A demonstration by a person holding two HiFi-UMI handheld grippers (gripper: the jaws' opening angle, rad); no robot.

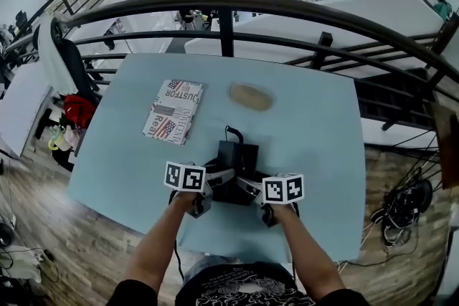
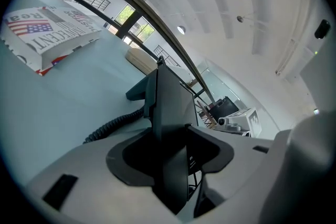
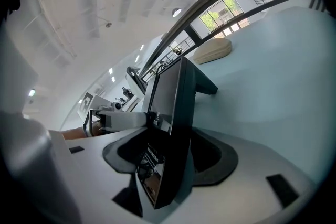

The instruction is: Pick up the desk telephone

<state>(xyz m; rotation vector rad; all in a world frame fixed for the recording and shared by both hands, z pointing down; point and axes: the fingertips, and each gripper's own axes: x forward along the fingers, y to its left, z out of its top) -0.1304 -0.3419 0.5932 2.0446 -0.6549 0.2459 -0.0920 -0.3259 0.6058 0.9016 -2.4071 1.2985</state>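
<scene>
The black desk telephone (image 1: 237, 160) stands near the front middle of the pale blue table (image 1: 315, 154). My left gripper (image 1: 216, 178) is at its left side and my right gripper (image 1: 250, 186) at its right side. In the left gripper view the phone's (image 2: 170, 105) thin side edge runs between the jaws of the left gripper (image 2: 173, 168), with dark gaps at the pads. The right gripper view shows the same: the phone (image 3: 176, 94) sits inside the right gripper (image 3: 168, 162), whose pads do not visibly press on it. The phone's coiled cord (image 2: 113, 124) trails left.
A flat box printed with a flag (image 1: 173, 110) lies at the table's back left. A tan oval pad (image 1: 250, 97) lies behind the phone. A dark curved railing (image 1: 226, 25) borders the far edge. Cables (image 1: 401, 208) lie on the wooden floor at right.
</scene>
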